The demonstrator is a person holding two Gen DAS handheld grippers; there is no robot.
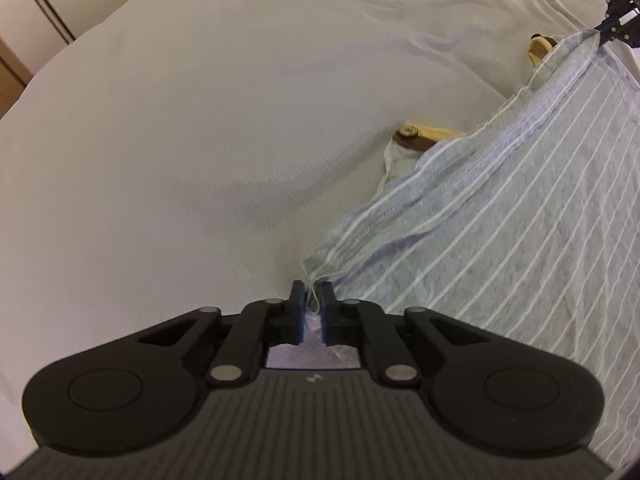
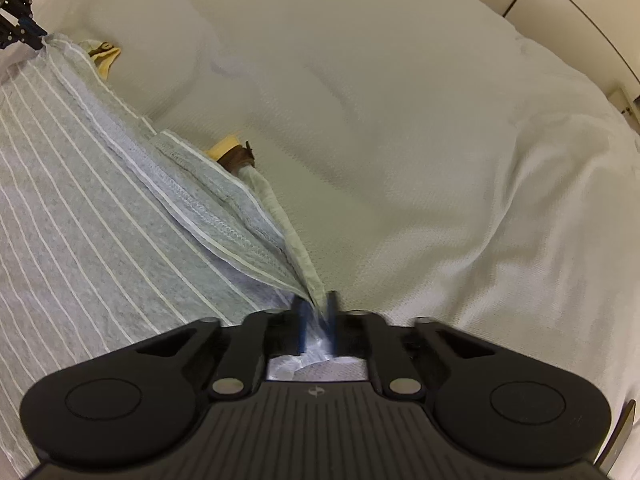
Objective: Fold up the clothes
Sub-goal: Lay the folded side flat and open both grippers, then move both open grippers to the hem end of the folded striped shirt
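Note:
A grey-blue garment with thin white stripes [image 1: 500, 220] lies spread on a white bed. At the bottom of the left wrist view my left gripper [image 1: 313, 292] is shut on one corner of its hem, with fabric bunched between the pads. My right gripper [image 2: 316, 300] is shut on the other corner of the same garment [image 2: 80, 184], and the hem runs taut between the two. Each gripper also shows small in the other's view: the right gripper [image 1: 610, 34] at top right, the left gripper [image 2: 28, 34] at top left.
Yellow and brown bits of another item [image 1: 416, 136] [image 2: 232, 152] poke out from under the striped hem, with a pale fabric strip [image 2: 280, 216] beside them. The white bedsheet [image 1: 200, 120] spreads wide beyond the hem. Cabinet fronts [image 1: 36, 4] stand past the bed's edge.

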